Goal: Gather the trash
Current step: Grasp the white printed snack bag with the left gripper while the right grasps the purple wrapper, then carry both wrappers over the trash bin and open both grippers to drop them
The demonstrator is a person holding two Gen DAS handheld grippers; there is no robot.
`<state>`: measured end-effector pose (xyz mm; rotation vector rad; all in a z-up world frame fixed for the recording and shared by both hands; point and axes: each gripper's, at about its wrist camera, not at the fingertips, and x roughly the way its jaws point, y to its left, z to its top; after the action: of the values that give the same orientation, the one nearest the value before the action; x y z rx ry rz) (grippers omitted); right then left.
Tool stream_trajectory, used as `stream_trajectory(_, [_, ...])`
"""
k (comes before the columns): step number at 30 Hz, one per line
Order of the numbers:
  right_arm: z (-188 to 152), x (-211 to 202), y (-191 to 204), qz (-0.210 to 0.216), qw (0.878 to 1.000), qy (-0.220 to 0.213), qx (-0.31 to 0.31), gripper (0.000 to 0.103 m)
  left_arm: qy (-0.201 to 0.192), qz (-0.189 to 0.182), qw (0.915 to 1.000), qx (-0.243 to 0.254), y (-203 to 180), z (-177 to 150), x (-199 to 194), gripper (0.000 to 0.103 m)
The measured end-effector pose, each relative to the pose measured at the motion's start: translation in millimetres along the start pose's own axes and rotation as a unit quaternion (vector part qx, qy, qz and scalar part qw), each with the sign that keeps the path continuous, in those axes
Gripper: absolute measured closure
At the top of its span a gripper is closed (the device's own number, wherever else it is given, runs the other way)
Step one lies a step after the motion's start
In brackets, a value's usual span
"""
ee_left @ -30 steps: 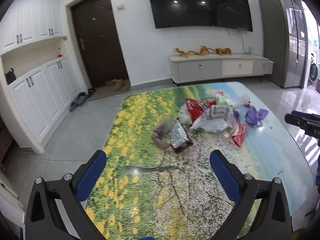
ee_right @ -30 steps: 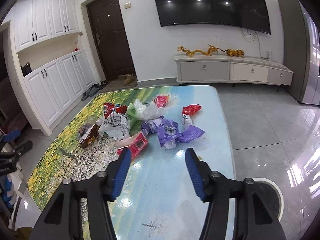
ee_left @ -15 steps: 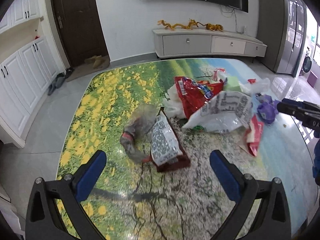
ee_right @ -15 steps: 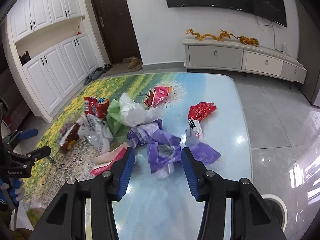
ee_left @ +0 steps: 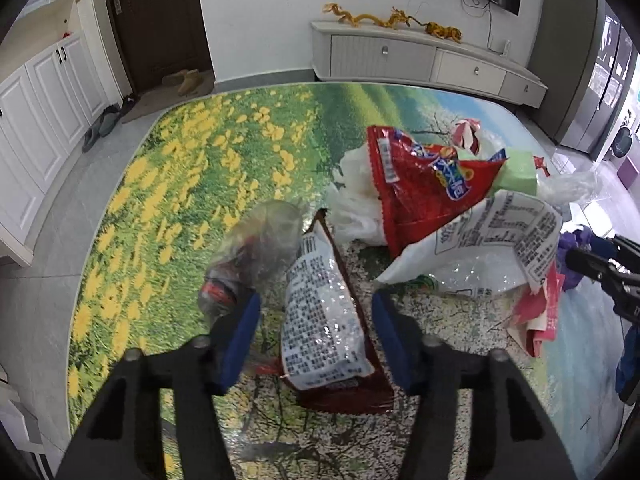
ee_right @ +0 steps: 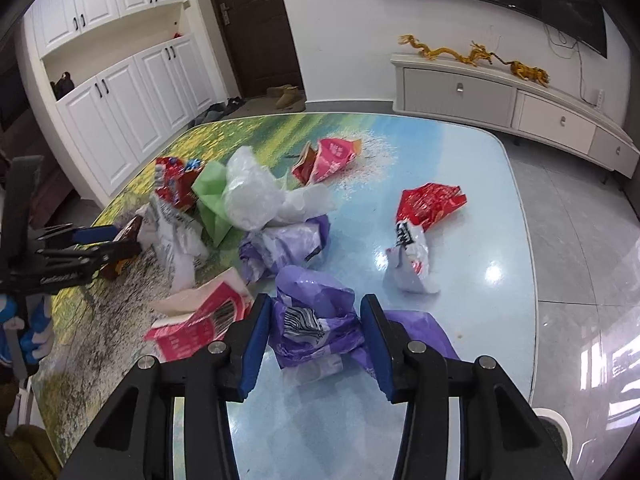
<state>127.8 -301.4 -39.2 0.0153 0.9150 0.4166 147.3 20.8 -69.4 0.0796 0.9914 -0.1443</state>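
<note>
Trash lies piled on a table with a flower-field print (ee_left: 180,184). My left gripper (ee_left: 316,322) is open, its blue pads on either side of a dark red snack bag with a white label (ee_left: 324,320); they do not press it. A crushed clear bottle (ee_left: 256,252) lies just to its left. My right gripper (ee_right: 314,322) is open around a crumpled purple plastic bag (ee_right: 316,320). In the right wrist view the left gripper (ee_right: 108,246) shows at the far left by the same snack bag.
A big red chip bag (ee_left: 424,184), a white printed bag (ee_left: 492,248) and a pink packet (ee_right: 200,328) lie between the grippers. A red wrapper (ee_right: 430,202) and a pink wrapper (ee_right: 332,156) lie further off. A TV cabinet (ee_right: 500,96) stands behind.
Both grippers moved forward and down to the pile. The left jaws narrowed around the snack bag. The right jaws now straddle the purple bag.
</note>
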Motion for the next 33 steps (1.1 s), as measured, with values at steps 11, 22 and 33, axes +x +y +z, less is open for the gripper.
stream_trajectory(11, [-32.0,-31.7,21.7,0.036,0.999,-0.011,0.013,0.074,-0.020,0.000,0.9998,-0.009,-3.4,-25.6,-29.2,0.078])
stream_trajectory(22, [-45.2,-104.1,51.3,0.013,0.995,-0.093,0.039,0.075,-0.087,-0.066,0.9933,0.038,-17.4,-51.6,-110.4,0.080])
stream_trajectory(33, [-112.7,-182.1,-86.0,-0.114,0.970,-0.124,0.173,0.075,-0.080,-0.216,0.9558,0.183,-204.3,-7.5,-133.6,0.080])
